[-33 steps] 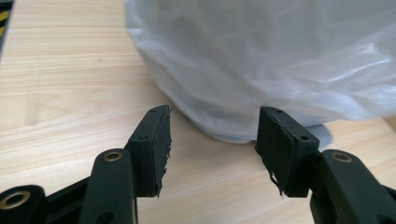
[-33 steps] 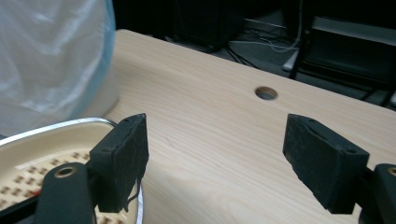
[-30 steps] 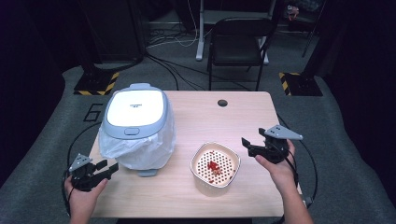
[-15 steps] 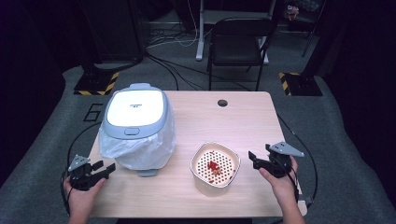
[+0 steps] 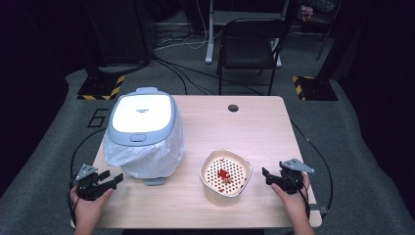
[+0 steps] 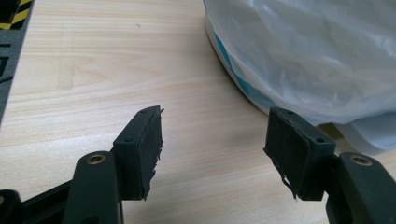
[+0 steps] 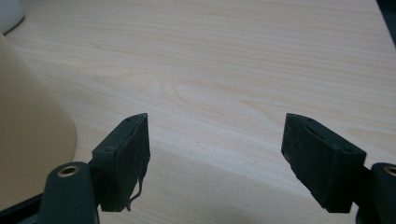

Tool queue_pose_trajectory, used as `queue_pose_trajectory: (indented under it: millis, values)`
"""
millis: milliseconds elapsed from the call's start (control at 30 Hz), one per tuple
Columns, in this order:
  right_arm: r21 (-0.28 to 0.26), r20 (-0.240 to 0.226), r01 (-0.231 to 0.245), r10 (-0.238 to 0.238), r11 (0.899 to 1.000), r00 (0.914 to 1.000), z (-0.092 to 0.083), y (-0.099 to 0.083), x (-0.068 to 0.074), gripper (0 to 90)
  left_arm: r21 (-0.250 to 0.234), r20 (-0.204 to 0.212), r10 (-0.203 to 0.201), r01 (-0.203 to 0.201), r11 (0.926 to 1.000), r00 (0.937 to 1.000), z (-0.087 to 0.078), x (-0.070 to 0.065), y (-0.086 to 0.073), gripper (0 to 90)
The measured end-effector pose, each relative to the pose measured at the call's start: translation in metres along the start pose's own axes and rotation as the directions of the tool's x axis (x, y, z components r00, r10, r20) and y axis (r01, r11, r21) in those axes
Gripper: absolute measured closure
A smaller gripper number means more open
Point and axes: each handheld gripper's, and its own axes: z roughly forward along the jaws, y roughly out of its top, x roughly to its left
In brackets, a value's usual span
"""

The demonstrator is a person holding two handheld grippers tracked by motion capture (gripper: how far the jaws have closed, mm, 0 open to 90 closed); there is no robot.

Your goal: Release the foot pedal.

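A bin with a grey and white lid and a clear plastic liner stands on the left of the wooden table. Right of it sits a cream perforated bowl holding small red pieces. My left gripper rests low at the front left corner, pointing at the bin's base; its jaws have just been opening and nothing is between them. The liner lies just ahead of them. My right gripper is open and empty, just right of the bowl, over bare wood.
A round cable hole sits near the table's far edge. Behind the table stand a dark chair and floor stands with yellow-black markings. Bare tabletop stretches between the bowl and the far edge.
My right gripper has dropped from above the table's right edge to just beside the bowl. The left gripper's jaws stand a little wider; that hand has hardly shifted.
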Motion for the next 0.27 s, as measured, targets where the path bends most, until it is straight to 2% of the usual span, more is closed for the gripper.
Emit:
queue_pose_trajectory:
  millis: [133,267]
  values:
    - [0.019,-0.005,0.005,-0.005,1.0,1.0,0.0039,-0.003,-0.0002,22.1,-0.002,-0.005,0.016,-0.016,0.9999,0.9999,0.0036,-0.002,-0.0015,35.6]
    - [0.043,-0.002,0.005,-0.005,0.999,1.0,0.0062,-0.0056,-0.0015,21.1,0.013,-0.016,0.05,-0.05,0.9987,0.9986,0.0059,-0.0031,-0.0026,34.2]
